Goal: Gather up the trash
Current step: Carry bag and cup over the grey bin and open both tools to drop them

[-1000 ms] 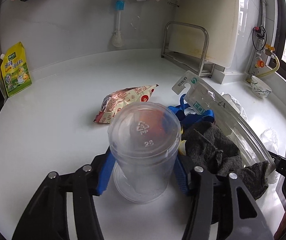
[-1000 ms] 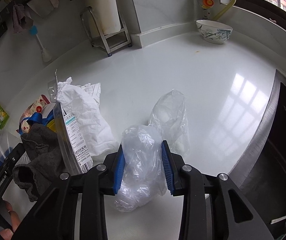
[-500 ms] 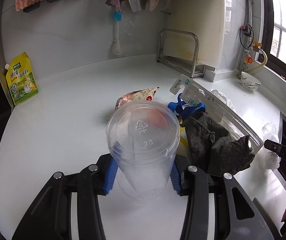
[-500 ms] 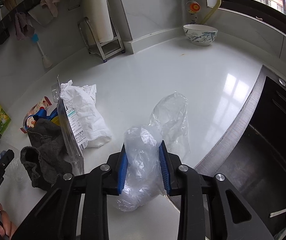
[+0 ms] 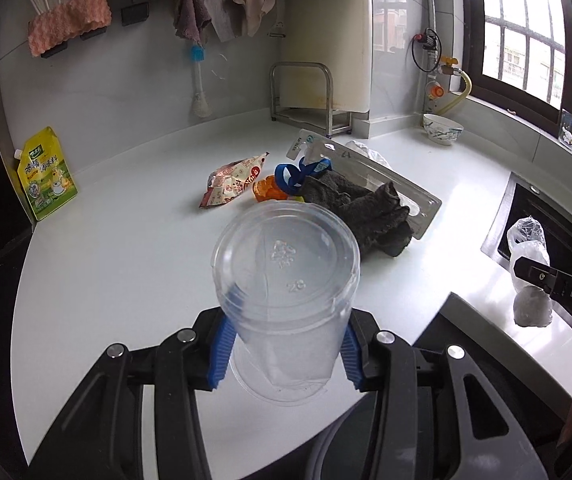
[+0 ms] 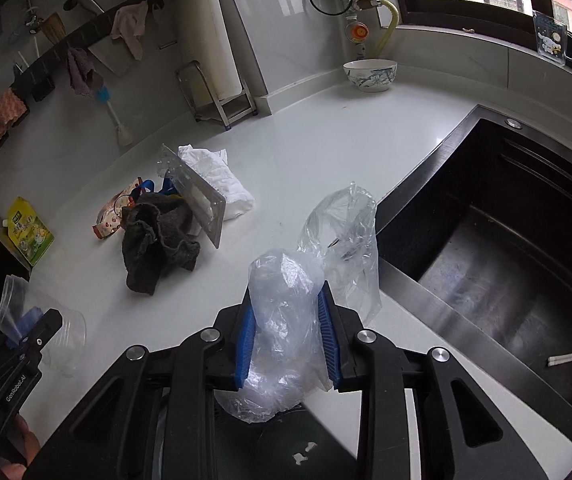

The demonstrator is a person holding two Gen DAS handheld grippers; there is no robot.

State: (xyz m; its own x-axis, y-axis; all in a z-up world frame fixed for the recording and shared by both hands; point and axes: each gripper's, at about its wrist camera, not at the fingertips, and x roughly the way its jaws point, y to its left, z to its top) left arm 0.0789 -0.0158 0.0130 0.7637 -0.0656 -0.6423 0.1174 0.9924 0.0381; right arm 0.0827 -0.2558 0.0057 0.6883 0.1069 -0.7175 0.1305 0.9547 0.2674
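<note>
My left gripper [image 5: 284,354] is shut on a clear plastic cup [image 5: 286,280], held bottom-forward above the white counter's [image 5: 134,248] front edge. My right gripper [image 6: 286,344] is shut on a crumpled clear plastic bag [image 6: 290,320], raised near the sink edge; the bag also shows in the left wrist view [image 5: 528,264]. On the counter lies a heap: a snack wrapper [image 5: 234,186], orange peel [image 5: 266,191], a blue strap [image 5: 298,174], a dark grey cloth [image 5: 362,208], a clear blister pack [image 5: 370,178] and a white crumpled tissue [image 6: 222,180].
A black sink [image 6: 518,232] lies to the right. A yellow pouch [image 5: 44,176] leans at the left wall. A patterned bowl [image 5: 443,129], a metal rack [image 5: 306,100] and a hanging brush [image 5: 197,80] stand at the back.
Both grippers have risen and drawn back from the counter with their loads. The trash heap now looks farther away, and the sink has come into the right wrist view.
</note>
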